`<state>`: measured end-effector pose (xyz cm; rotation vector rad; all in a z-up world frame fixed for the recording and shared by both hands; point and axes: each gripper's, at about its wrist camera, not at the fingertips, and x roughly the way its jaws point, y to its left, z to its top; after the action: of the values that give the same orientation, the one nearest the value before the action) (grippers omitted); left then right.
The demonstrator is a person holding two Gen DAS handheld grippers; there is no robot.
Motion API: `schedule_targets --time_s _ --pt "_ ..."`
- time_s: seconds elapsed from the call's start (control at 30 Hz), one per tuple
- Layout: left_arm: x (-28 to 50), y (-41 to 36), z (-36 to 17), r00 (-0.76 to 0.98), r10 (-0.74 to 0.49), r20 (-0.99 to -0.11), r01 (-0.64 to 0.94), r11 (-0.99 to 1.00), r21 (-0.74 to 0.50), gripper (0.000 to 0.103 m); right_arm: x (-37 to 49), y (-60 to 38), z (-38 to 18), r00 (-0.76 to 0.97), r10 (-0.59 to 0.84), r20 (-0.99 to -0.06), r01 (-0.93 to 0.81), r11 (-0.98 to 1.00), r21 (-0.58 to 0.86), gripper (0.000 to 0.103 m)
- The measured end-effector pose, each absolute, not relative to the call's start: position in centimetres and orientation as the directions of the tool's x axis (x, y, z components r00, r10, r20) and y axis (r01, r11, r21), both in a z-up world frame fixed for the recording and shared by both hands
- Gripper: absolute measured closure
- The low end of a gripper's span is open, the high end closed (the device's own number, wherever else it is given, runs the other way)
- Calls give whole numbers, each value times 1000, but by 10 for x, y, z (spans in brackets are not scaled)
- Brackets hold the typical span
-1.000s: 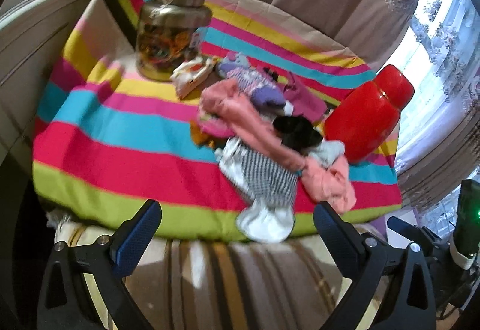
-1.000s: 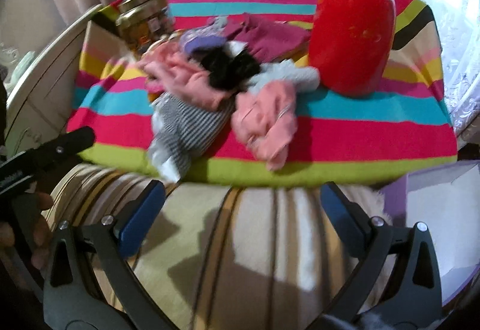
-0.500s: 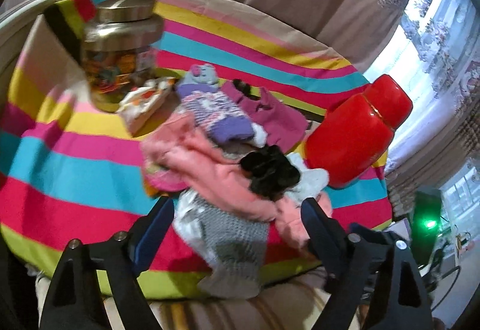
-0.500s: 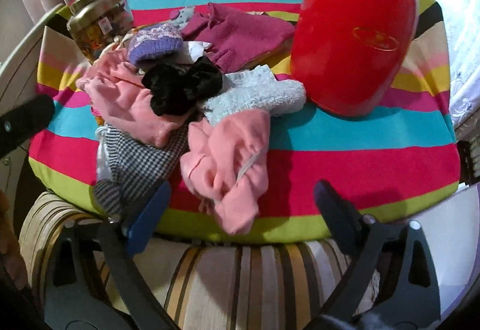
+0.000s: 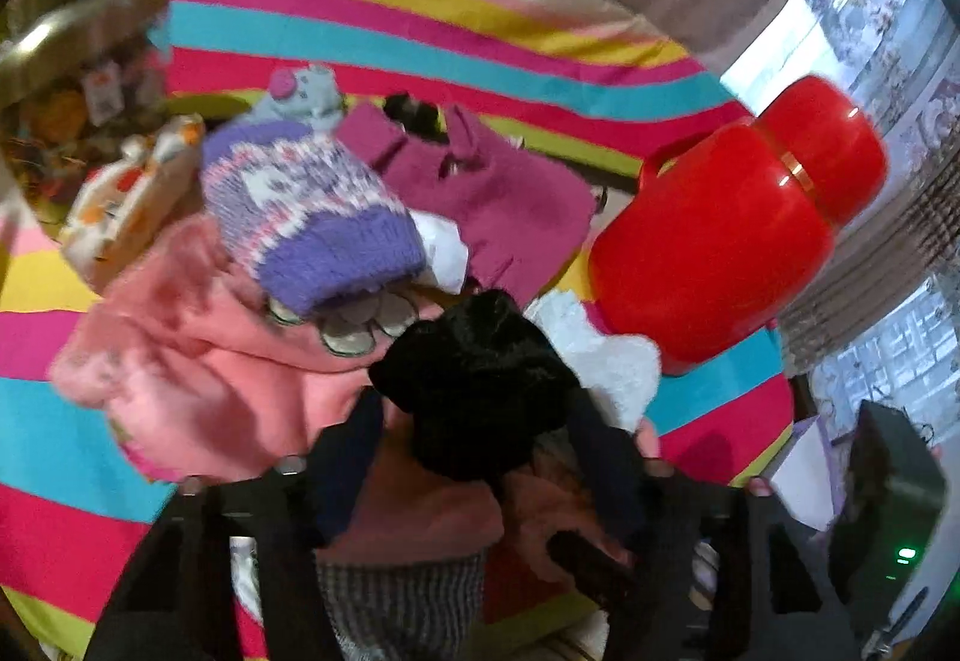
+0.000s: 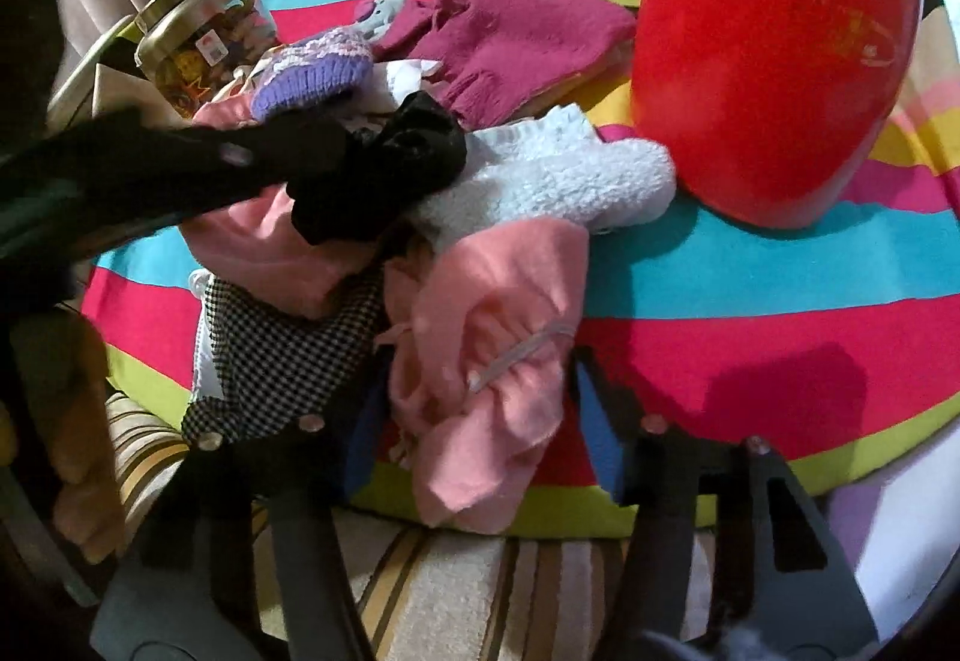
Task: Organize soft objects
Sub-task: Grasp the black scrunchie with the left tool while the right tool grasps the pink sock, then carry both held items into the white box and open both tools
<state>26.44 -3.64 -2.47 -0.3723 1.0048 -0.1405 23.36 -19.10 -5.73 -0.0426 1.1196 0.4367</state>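
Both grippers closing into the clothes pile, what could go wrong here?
1. Left gripper is closing around the black velvet piece, which lies on the pink garment; it may snag that too.
2. Right gripper, closing on the pink bundle, could tug the overlapping white fluffy item.

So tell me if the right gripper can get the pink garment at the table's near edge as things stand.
Probably yes. The right gripper already straddles the pink garment, its jaws closing around it with nothing lying on top. The left gripper is busy further back at the black velvet piece, clear of the way.
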Motion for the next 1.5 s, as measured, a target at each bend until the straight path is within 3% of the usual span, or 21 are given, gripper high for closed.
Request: schedule_targets --time_s 0.07,0.17,0.27,0.9,1.23,1.5 --pt "268 -39 -34 513 -290 -808 -53 929 -367 73 234 -192 -58 351 341 -872 -368 907 207 56" --pt "261 -36 -33 522 -294 -800 -56 925 -377 82 230 -195 -55 354 368 -860 -378 897 229 66" --pt "251 -35 -25 548 -302 -780 -57 917 -394 84 225 -201 -50 356 399 -845 -381 888 258 71" --pt "184 -59 21 638 -341 -690 -34 883 -467 86 177 -259 -7 437 427 -792 -342 893 292 73" --pt "168 -125 44 619 -446 -646 105 862 -495 86 149 -328 8 496 365 -788 -233 930 284 73" --pt "159 -199 53 548 -538 -640 238 834 -497 86 134 -413 21 564 233 -792 -61 968 241 73"
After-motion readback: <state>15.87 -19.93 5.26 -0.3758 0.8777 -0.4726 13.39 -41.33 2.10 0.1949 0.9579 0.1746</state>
